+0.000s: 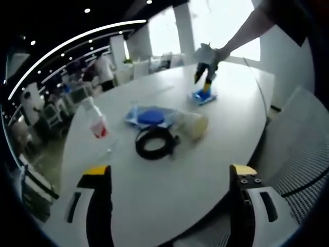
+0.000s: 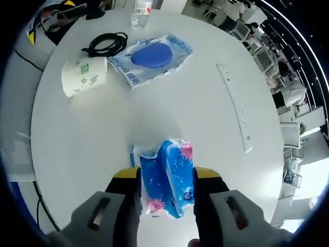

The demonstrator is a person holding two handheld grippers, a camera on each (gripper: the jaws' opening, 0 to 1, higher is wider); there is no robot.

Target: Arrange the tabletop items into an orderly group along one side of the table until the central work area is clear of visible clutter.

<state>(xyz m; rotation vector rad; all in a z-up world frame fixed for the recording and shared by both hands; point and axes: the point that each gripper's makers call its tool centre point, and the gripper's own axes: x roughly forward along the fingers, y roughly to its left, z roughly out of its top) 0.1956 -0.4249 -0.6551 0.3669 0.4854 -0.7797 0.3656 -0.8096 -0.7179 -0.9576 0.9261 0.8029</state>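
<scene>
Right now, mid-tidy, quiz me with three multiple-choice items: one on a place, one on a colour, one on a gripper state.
1. Where does the coiled black cable lie?
A. Beside the paper cup
B. Under the tissue pack
C. On the floor

2. What colour is the round lid on the wipes pack?
A. Red
B. Blue
C. Green

3. How is the right gripper?
A. Wide open over bare table
B. Shut on the bottle
C. Closed on the blue tissue pack

Answers: 1 A, the cable sits next to the tipped paper cup on the table. 2 B, the lid is blue. 3 C, both jaws press the blue tissue pack sides.
</scene>
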